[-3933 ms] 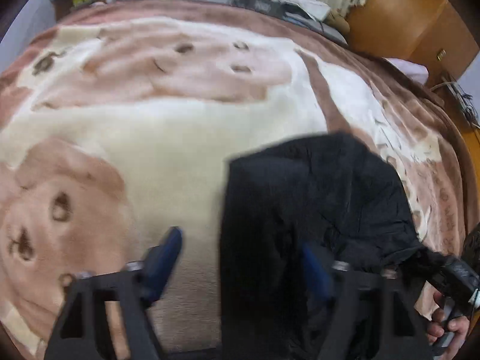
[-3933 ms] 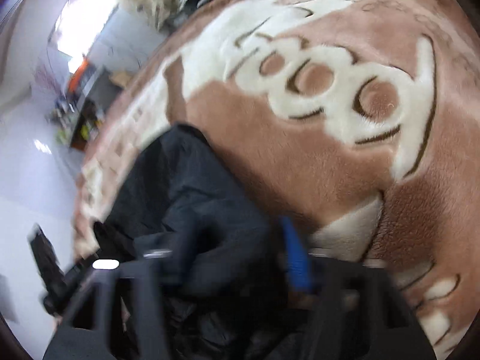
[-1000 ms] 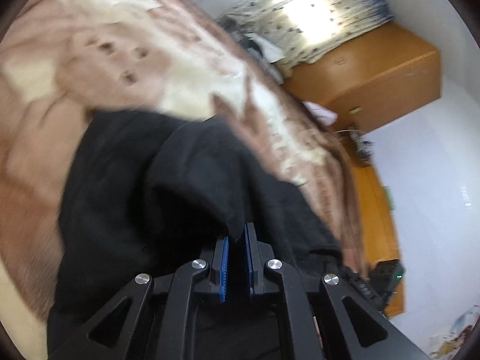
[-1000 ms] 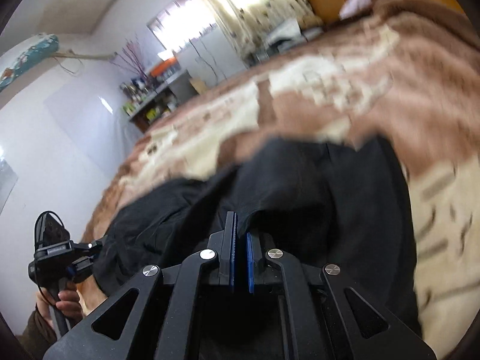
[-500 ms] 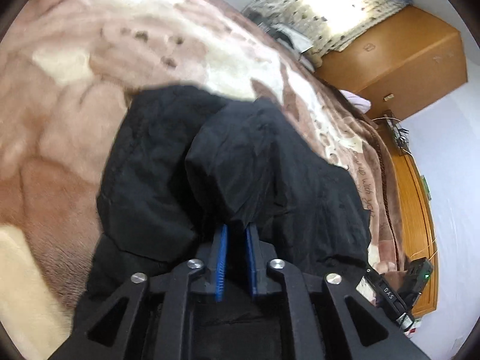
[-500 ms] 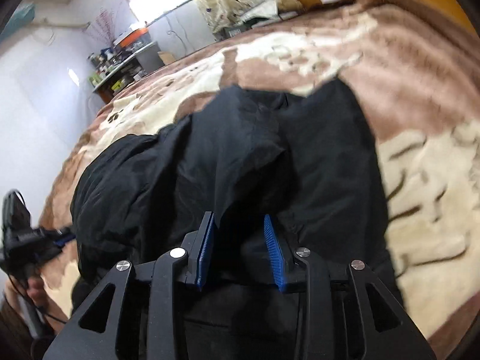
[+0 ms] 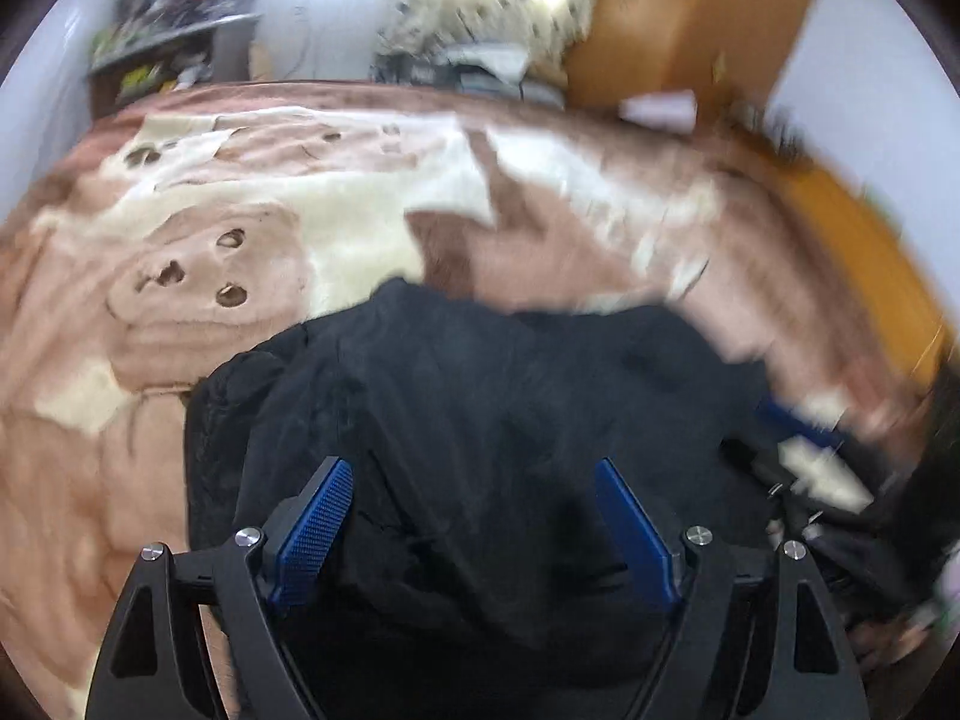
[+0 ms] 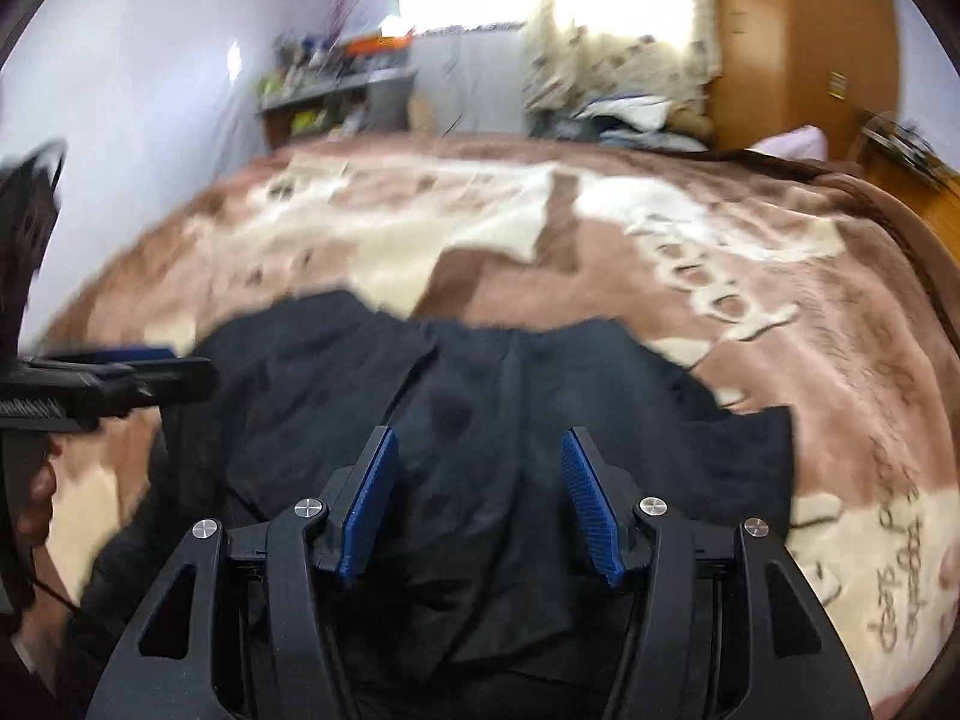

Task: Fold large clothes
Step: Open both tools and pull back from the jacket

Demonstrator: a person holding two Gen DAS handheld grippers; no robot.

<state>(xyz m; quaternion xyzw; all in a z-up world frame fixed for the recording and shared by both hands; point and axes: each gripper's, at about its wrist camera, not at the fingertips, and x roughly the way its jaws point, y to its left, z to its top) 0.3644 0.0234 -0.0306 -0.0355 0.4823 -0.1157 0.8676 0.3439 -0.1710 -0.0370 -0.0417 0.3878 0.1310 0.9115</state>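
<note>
The black garment lies bunched near the blanket's near edge, under the left gripper and right gripper, whose blue-padded jaws have just been opening and now stand wide, gripping nothing.

Bright curtained window, wooden wardrobe, cluttered shelf, white walls.
</note>
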